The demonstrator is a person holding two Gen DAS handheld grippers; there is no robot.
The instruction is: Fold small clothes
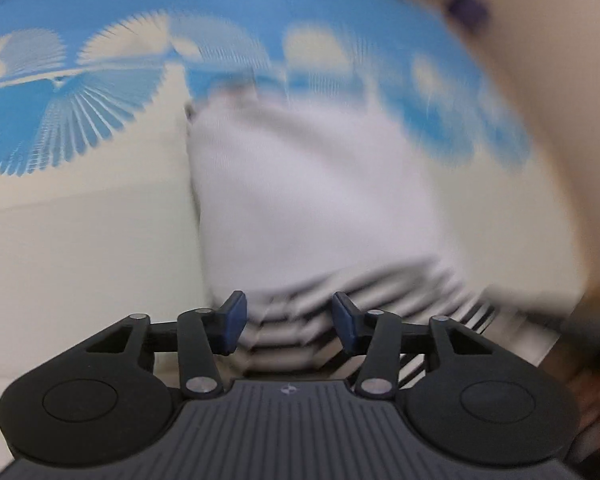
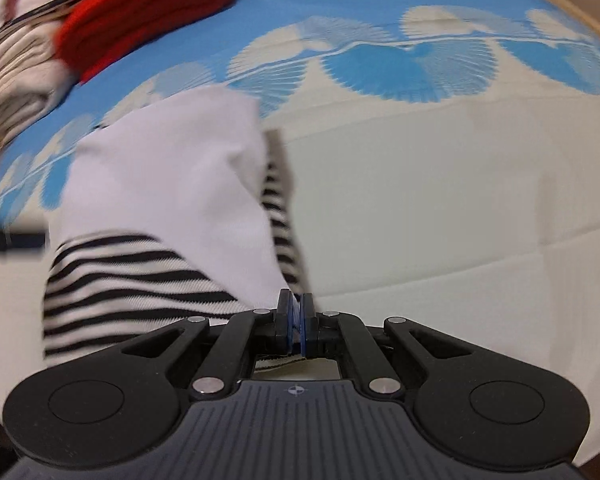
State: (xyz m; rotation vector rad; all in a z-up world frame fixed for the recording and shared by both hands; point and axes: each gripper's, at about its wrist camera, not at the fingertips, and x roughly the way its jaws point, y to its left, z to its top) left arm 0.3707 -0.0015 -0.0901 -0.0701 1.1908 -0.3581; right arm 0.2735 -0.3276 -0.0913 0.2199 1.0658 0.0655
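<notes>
A small garment, white with a black-and-white striped part point(image 2: 160, 216), lies on a bed sheet with blue and cream fan patterns point(image 2: 420, 200). My right gripper point(image 2: 297, 320) is shut on the garment's striped edge at its right side. In the left wrist view the same garment point(image 1: 308, 200) is blurred by motion. My left gripper point(image 1: 288, 320) is open, its blue pads on either side of the striped hem point(image 1: 284, 332) without closing on it.
A pile of clothes with a red item point(image 2: 148, 8) on top and beige and striped pieces point(image 2: 16, 76) lies at the far left of the sheet. A wooden edge point(image 2: 572, 4) runs along the far right.
</notes>
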